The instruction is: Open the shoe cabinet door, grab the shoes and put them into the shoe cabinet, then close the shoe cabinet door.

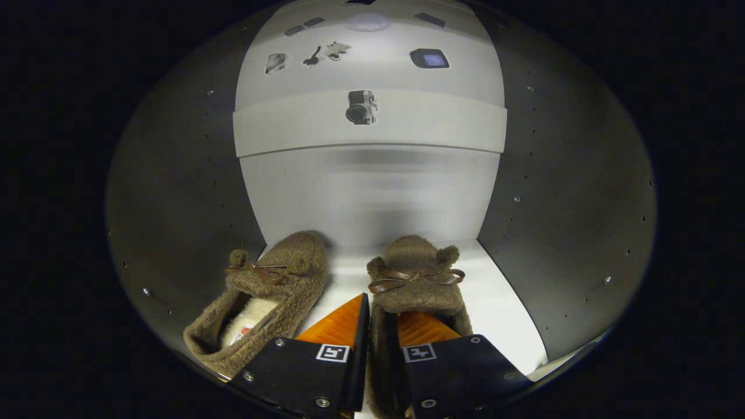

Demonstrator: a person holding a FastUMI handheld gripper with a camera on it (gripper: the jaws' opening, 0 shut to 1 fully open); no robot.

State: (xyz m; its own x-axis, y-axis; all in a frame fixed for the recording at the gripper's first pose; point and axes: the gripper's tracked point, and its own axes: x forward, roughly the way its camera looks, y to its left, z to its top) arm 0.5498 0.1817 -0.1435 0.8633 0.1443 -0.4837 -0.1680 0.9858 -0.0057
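I have the right shoe (416,279), a brown fleecy slipper with a thin leather bow across its vamp, standing on the white floor (500,314) of the shoe cabinet (186,192). My gripper (381,323) is closed on it: the left orange ribbed finger (340,323) lies against the outside of the shoe's inner wall, and the right finger (422,329) sits down inside the opening, so the woolly side wall is pinched between the two pads. Just beside it, to the left and slightly apart, the left shoe (262,302) rests angled outward, its pale fluffy lining and a small tag showing in the opening, with the same bow and two little pompoms at the toe. Both toes point toward the back wall (369,192), which looks smooth and light grey. The side panels are dark and matte, dotted with small screw heads. Higher up I see a pale band (291,125) crossing the back, carrying a small camera picture (361,106).
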